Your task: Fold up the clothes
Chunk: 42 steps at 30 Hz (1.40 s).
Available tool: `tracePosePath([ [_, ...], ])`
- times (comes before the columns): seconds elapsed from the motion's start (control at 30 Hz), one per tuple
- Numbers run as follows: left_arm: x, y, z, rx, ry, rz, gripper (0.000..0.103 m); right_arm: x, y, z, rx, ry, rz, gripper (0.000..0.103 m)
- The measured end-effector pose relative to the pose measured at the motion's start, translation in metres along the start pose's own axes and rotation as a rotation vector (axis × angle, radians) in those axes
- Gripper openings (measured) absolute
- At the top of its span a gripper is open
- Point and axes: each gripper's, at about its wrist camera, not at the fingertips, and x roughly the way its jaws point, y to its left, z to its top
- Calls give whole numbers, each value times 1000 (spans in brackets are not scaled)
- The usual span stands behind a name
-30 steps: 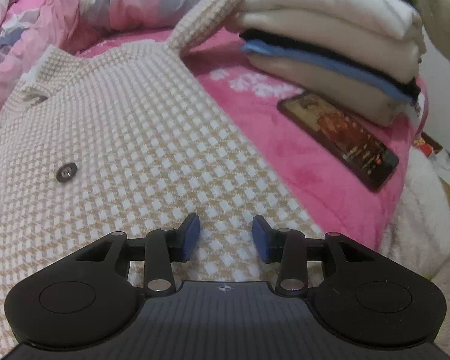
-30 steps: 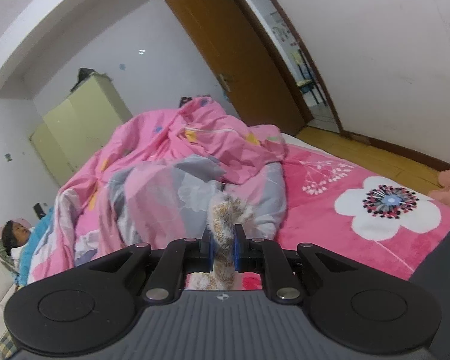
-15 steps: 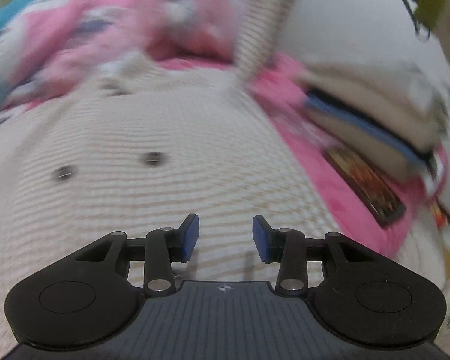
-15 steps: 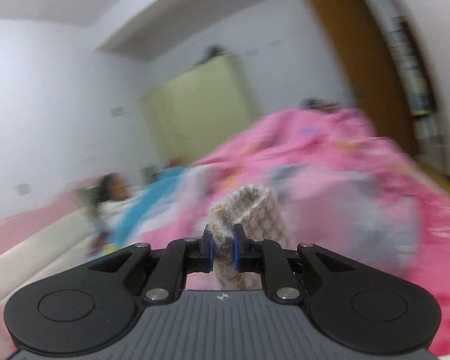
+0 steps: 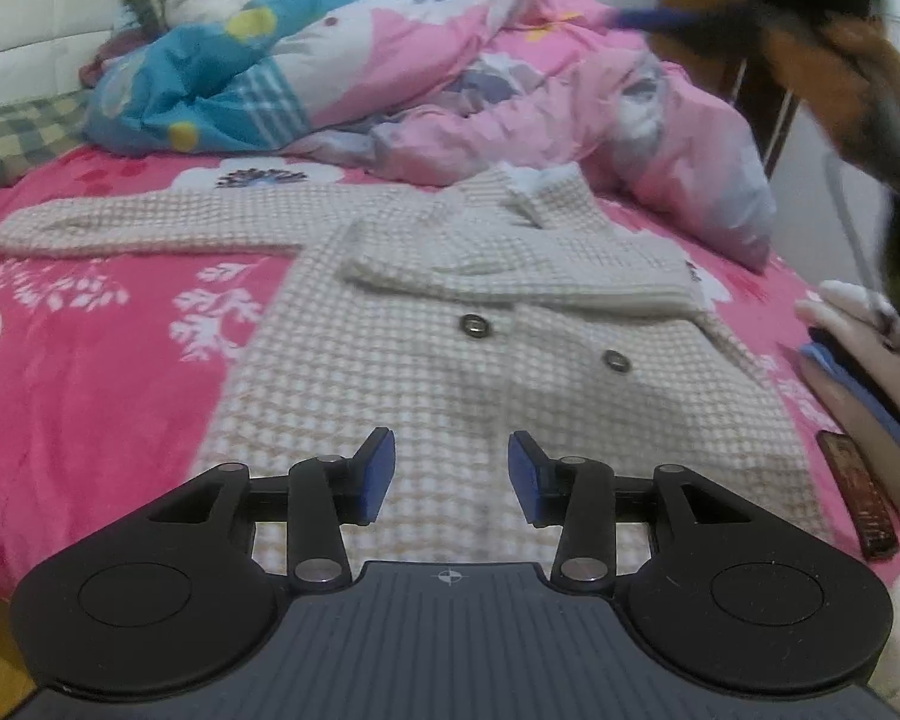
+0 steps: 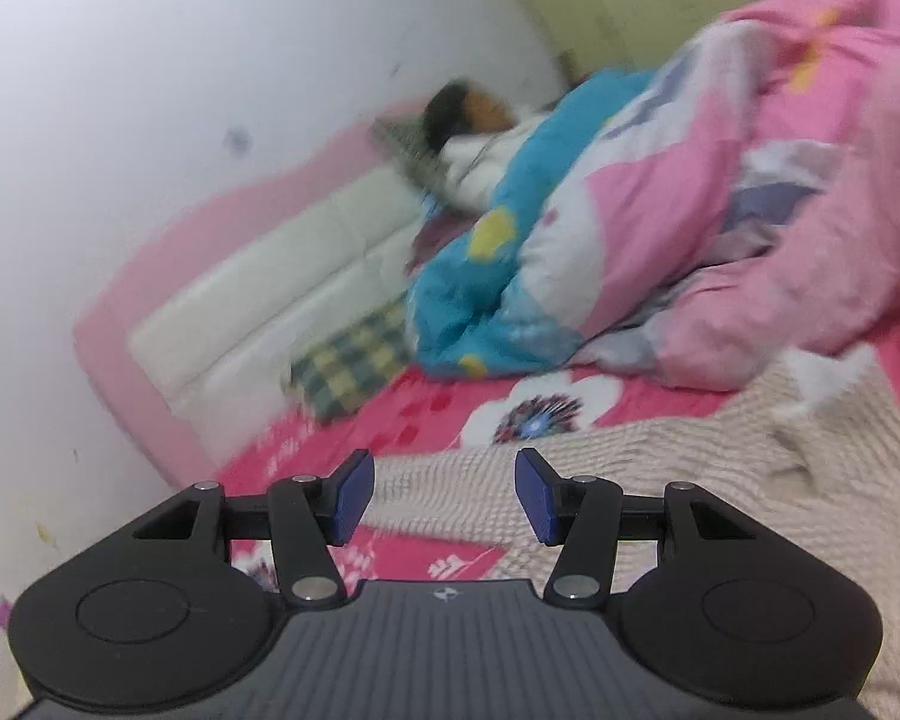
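Both your grippers, left (image 5: 450, 474) and right (image 6: 444, 495), hover with fingers wide, gripping nothing. Checked cardigan (image 5: 450, 372) flat on pink bed (image 5: 90, 372): one sleeve (image 5: 528, 267) crossed over chest, other sleeve (image 5: 150, 222) outstretched, likely next fold.

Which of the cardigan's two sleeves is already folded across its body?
The one on the right in the left wrist view: that folded sleeve lies across the cardigan chest above the buttons. The other sleeve stretches out flat on the pink bedspread.

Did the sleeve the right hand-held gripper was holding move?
Yes. The sleeve now lies folded across the cardigan's chest above the buttons; the right hand-held gripper is open.
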Motion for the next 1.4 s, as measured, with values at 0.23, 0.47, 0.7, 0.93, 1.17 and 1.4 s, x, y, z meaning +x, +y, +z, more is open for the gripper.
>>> tracePosePath([
  [0.23, 29, 2, 51, 95, -35, 6, 42, -110, -84, -70, 176, -157, -245, 54],
  [0.47, 106, -35, 106, 252, 0, 73, 46, -86, -120, -157, 253, -95, -356, 37],
  [0.7, 197, -53, 105, 362, 70, 196, 46, -20, -100, -209, 56, -20, -516, 32],
  [0.93, 230, -43, 104, 387, 170, 312, 47, -6, -86, -257, -93, 8, -599, 32],
  [1.17, 213, -105, 139, 518, 62, 213, 48, -24, -94, -241, 0, -54, -545, 32],
  [1.4, 270, -197, 145, 679, 82, -14, 48, -42, -111, -201, 7, -237, -701, 32],
])
